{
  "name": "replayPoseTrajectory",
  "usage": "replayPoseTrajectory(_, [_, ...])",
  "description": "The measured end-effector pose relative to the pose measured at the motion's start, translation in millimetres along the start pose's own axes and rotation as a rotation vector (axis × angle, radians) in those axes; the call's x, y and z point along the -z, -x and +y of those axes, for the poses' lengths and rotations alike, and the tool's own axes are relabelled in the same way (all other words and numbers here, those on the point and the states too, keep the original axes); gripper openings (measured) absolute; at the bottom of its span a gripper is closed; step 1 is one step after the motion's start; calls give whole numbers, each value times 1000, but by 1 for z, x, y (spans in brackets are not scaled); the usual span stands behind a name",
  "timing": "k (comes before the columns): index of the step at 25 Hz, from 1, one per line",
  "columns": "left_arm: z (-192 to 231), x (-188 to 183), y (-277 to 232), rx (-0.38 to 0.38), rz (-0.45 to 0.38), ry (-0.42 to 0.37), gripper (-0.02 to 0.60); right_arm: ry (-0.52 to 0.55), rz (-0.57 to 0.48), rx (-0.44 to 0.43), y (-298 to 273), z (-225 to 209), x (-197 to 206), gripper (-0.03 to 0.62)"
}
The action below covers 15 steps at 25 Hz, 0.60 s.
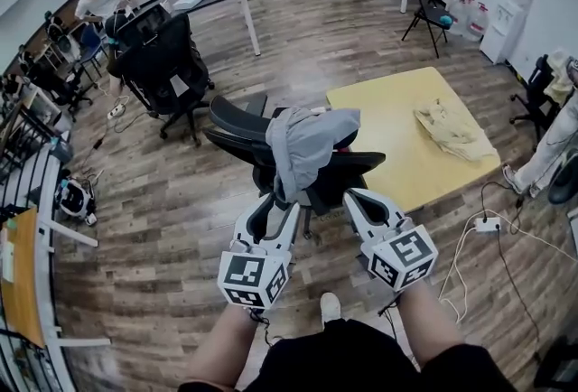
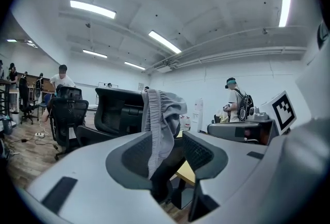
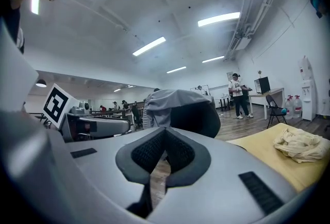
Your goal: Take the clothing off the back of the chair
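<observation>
One grey garment (image 1: pixel 307 146) draped over one chair (image 1: pixel 237 121) back; two grippers near.
Fingers: left gripper (image 1: pixel 280 205) apart at the garment's hem; right gripper (image 1: pixel 361 200) together, empty.

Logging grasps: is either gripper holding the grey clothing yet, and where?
Nothing is held. The left gripper stands open, with the hanging edge of the grey clothing between its jaws but unclamped; the right gripper is shut and empty.

No words, numbers or brand names can be read from here. The left gripper (image 1: pixel 275 205) and right gripper (image 1: pixel 359 199) each carry a cube showing only black-and-white square patterns. The labels on the water bottles (image 1: pixel 471 13) are too small to read.
</observation>
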<state>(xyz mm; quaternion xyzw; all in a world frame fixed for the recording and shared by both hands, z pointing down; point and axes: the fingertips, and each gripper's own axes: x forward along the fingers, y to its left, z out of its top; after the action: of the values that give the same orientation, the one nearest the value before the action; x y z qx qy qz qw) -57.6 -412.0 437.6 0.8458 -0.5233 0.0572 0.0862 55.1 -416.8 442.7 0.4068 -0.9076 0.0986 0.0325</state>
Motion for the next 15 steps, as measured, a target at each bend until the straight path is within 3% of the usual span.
replayPoseTrajectory(6, [3,1,-38,-57,16,-23,280,-20,12,-10,-7,-33,5,12])
replayPoseTrajectory(15, [16,-2,-80,-117,14,-67,318,-40,41,-6,-14,-62,20,12])
